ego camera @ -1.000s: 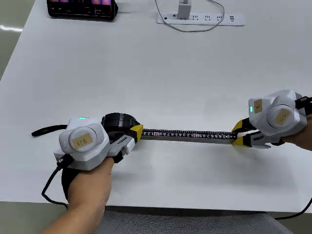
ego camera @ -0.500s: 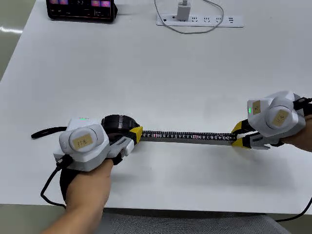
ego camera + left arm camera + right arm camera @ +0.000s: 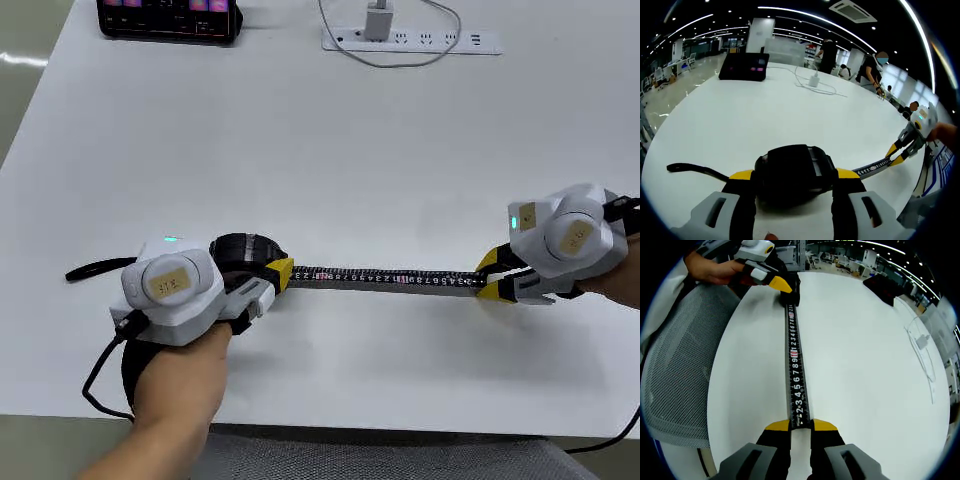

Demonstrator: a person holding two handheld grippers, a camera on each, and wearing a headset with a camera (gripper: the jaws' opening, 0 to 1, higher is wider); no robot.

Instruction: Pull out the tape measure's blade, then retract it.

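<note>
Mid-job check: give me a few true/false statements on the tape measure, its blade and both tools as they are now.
1. The left tool is shut on the tape measure case. True.
2. The right tool pinches the blade near its end. True.
3. The blade is fully retracted. False: it spans from the case to the right tool.
4. The strap lies across the blade. False: it trails on the table on the case's other side.
5. The blade's numbers face down. False: they face up.

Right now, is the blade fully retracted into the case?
No, the blade stretches from the case in the left gripper to the right gripper, which clamps its tip.
</note>
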